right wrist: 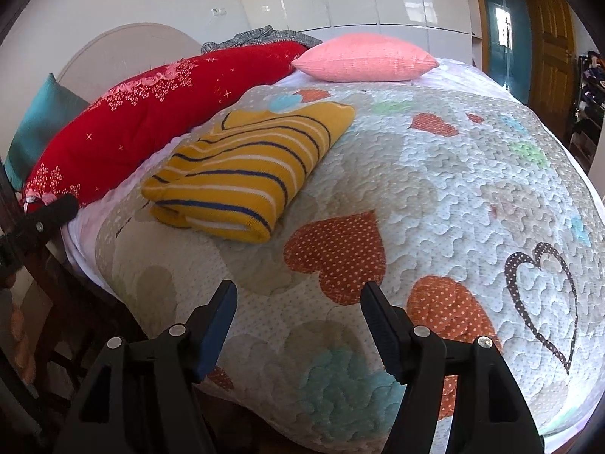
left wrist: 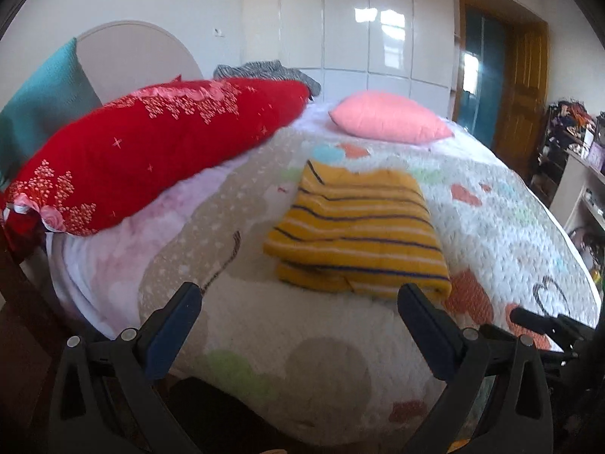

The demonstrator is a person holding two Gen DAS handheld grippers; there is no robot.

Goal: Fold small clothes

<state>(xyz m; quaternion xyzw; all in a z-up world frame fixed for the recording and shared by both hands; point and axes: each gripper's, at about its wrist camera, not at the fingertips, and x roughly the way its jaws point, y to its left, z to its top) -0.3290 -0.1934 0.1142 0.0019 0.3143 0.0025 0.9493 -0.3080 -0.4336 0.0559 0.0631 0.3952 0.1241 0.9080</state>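
Garment: a yellow knitted top with dark blue and white stripes [left wrist: 355, 234] lies folded into a thick rectangle on the bed, well apart from both grippers; in the right wrist view it sits at about 10 o'clock [right wrist: 249, 170], its rolled fold edge nearest the camera.
Left gripper: the black two-finger gripper with blue pads [left wrist: 300, 299] is spread wide and holds nothing; it hangs over the near edge of the bed, the folded top just beyond it at 12 o'clock.
Right gripper: the black two-finger gripper [right wrist: 298, 295] is also released and empty, its fingers apart above the quilt, an orange dotted heart patch between and beyond the tips.
Bed cover: a pale quilted bedspread with heart patches in orange, teal and green [right wrist: 453, 189] covers the mattress.
Pillows: a long red bolster with pink floral print [left wrist: 151, 151] lies at 10 o'clock from the top; a pink square cushion [left wrist: 389, 117] rests at 12 o'clock, farther back; a teal cushion [left wrist: 41, 98] leans at the far left.
Background: glossy white wardrobe doors [left wrist: 363, 26] at 12 o'clock, a wooden door [left wrist: 525, 94] at 2 o'clock.
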